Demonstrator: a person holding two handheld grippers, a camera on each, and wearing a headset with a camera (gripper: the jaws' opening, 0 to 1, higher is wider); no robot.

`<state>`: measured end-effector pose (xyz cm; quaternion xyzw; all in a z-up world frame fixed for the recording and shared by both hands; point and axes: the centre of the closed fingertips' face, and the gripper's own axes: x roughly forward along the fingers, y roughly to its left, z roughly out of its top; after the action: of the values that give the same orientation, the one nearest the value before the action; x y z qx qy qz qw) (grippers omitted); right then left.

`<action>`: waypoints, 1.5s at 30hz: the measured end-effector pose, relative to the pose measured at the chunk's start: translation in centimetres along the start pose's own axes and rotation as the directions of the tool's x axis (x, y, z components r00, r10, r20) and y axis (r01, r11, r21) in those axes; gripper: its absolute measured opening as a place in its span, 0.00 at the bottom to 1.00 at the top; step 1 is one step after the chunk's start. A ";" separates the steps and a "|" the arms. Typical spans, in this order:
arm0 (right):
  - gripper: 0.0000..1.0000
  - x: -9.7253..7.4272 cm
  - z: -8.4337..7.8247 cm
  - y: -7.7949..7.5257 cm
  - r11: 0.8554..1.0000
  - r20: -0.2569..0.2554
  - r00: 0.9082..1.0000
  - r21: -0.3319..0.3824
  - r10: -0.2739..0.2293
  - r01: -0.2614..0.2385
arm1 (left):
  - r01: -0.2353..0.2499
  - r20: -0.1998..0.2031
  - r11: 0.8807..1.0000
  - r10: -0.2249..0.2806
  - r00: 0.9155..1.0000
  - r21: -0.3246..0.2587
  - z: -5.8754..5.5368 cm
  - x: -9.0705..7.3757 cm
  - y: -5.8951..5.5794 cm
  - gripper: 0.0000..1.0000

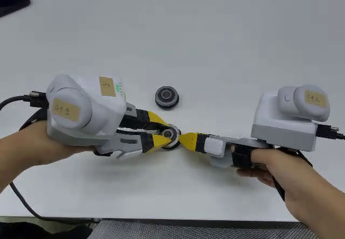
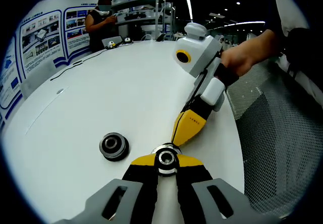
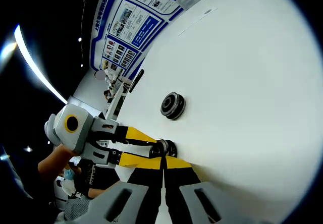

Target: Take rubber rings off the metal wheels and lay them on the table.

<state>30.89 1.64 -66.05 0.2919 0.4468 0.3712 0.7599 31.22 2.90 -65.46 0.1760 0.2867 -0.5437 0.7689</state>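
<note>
Hands are seen at the lower corners of the head view, the left hand (image 1: 32, 145) and the right hand (image 1: 272, 166), each wrapped around a gripper. At lower centre the left gripper (image 1: 168, 136) is clamped by its yellow-tipped jaws on a metal wheel (image 1: 172, 134), low over the white table (image 1: 226, 45); in the left gripper view this wheel is seen pinched between the two tips. The right gripper (image 1: 186, 140) is pointed in from the right, its jaws pressed together with their tips against the wheel's edge; whether anything is pinched between them cannot be told. Farther up, just above centre, a second wheel (image 1: 167, 96) with a dark outer ring is lying on the table, apart from both grippers. A flat black object (image 1: 12, 1) is lying in the upper left corner.
</note>
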 end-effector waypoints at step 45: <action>0.01 0.2 0.3 0.4 0.999 0.018 0.999 -0.047 -0.026 0.027 | 0.009 0.002 1.000 -0.009 1.000 -0.013 -0.3 0.0 0.4 0.12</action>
<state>31.13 1.94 -65.70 0.2710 0.4352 0.3689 0.7753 31.54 3.26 -65.69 0.1691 0.2903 -0.5454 0.7679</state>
